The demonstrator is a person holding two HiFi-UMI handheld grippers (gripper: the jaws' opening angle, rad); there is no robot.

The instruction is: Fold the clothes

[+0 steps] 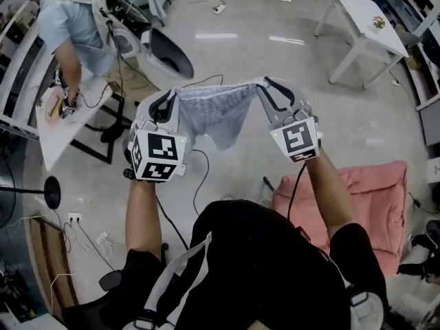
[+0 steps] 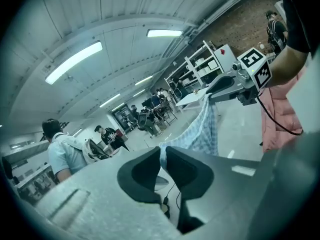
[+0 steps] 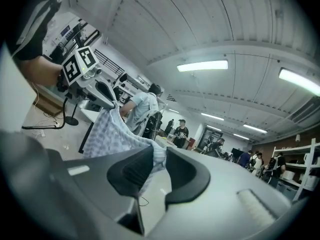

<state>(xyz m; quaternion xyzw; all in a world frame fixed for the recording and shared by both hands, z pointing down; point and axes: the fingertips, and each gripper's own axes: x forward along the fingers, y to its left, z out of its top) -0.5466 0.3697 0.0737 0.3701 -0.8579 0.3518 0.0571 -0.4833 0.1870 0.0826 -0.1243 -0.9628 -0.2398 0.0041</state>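
A person's left gripper (image 1: pixel 170 106) and right gripper (image 1: pixel 273 92) each clamp a top corner of a blue-and-white checked cloth garment (image 1: pixel 214 114), holding it stretched mid-air.

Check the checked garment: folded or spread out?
Spread out, unfolded. The checked garment hangs stretched between the left claw and right claw, each shut on a top edge, its lower part dangling free.

A white table (image 1: pixel 364 16) is seen standing toward the far right corner of the floor (image 1: pixel 275 67). At the far left, a person in a light blue shirt (image 1: pixel 69 23) is bent over a white bench (image 1: pixel 58 129), beside which a black round-based stand (image 1: pixel 49 192) is set.
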